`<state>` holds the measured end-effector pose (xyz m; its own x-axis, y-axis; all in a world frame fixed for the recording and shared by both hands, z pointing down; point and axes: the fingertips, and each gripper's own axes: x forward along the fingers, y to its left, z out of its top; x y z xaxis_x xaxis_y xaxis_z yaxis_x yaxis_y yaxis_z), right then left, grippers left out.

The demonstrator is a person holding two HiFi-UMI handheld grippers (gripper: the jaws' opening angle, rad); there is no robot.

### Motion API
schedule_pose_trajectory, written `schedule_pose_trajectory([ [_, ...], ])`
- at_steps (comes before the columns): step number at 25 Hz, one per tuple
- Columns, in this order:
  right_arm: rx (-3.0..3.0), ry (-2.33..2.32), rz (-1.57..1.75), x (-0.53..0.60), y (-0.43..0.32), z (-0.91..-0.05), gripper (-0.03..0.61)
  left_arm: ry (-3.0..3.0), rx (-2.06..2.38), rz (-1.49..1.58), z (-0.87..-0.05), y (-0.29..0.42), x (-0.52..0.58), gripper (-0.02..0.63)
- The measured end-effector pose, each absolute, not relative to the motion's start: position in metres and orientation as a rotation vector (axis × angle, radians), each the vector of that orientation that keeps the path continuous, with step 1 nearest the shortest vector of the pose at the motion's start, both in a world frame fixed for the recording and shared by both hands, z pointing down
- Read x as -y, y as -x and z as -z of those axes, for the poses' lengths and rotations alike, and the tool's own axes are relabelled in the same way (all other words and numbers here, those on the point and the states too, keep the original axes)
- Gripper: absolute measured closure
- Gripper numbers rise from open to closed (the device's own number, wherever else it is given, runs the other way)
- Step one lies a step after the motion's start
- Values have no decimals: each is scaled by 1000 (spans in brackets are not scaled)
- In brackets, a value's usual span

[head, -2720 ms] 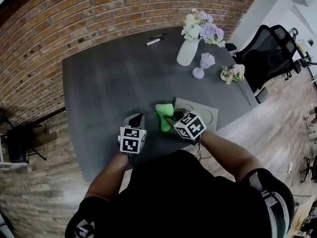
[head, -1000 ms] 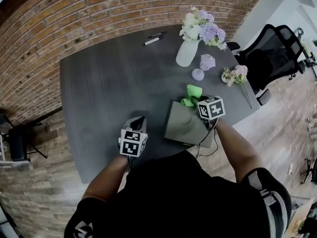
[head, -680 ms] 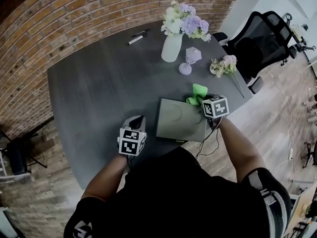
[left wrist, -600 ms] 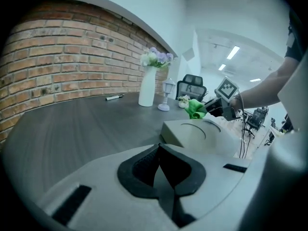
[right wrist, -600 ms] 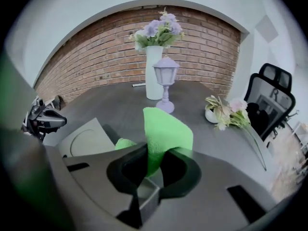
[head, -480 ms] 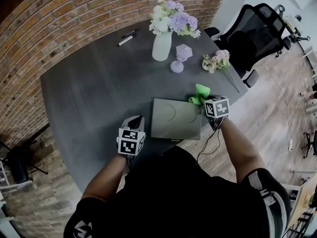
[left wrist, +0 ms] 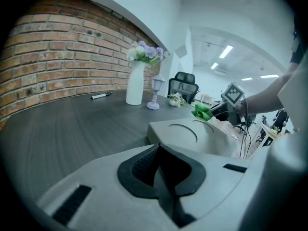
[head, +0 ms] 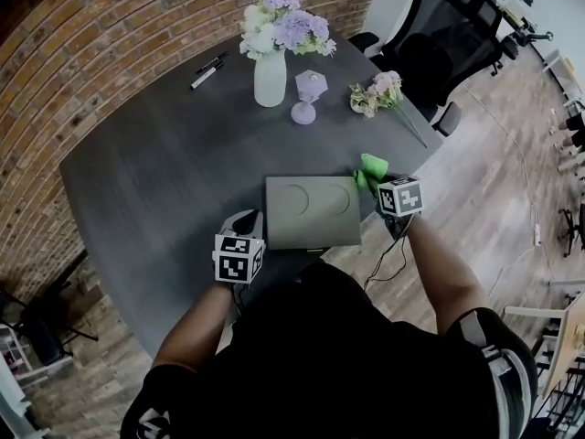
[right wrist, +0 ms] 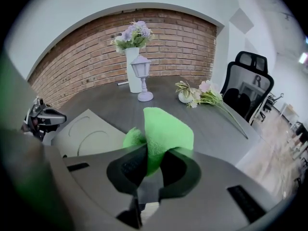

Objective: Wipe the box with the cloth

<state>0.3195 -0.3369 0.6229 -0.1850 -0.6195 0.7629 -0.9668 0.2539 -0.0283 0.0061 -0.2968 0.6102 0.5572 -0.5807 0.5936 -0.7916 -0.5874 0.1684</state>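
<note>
Green cloth (right wrist: 162,129) was pinched in the right gripper (right wrist: 153,159); jaws clamped on its lower fold, the rest bunched up & sticking out ahead of the tips. In the head view that gripper sat at the far right corner of the box (head: 311,210), w/ the cloth just off the box's right edge; whether cloth & box touched couldn't be made out. Box was flat, grey, w/ two circle outlines on its lid; it lay on the dark grey table (head: 155,181) near the edge closest to the person, approx. square to that edge. Left gripper (left wrist: 156,172) was closed, pads together w/ nothing between them; it sat just beside the box's near left corner, apart from it as far as the head view showed. Further back on the table: a white vase (head: 270,76) w/ lilac & white flowers; a small lilac lantern (head: 306,97) just beside it; a small bouquet (head: 379,90) lying to the right, near the table edge; two markers (head: 208,67) on the side toward the brick wall (head: 91,35). A black office chair (head: 439,35) stood beyond the table's far right corner.
</note>
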Motion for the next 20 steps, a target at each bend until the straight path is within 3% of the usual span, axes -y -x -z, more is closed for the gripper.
schedule_pose_trajectory([
  [20,1839,-1451,-848,164,-302,-642,534,-2408,1001,-682,-623,-17,276,606],
])
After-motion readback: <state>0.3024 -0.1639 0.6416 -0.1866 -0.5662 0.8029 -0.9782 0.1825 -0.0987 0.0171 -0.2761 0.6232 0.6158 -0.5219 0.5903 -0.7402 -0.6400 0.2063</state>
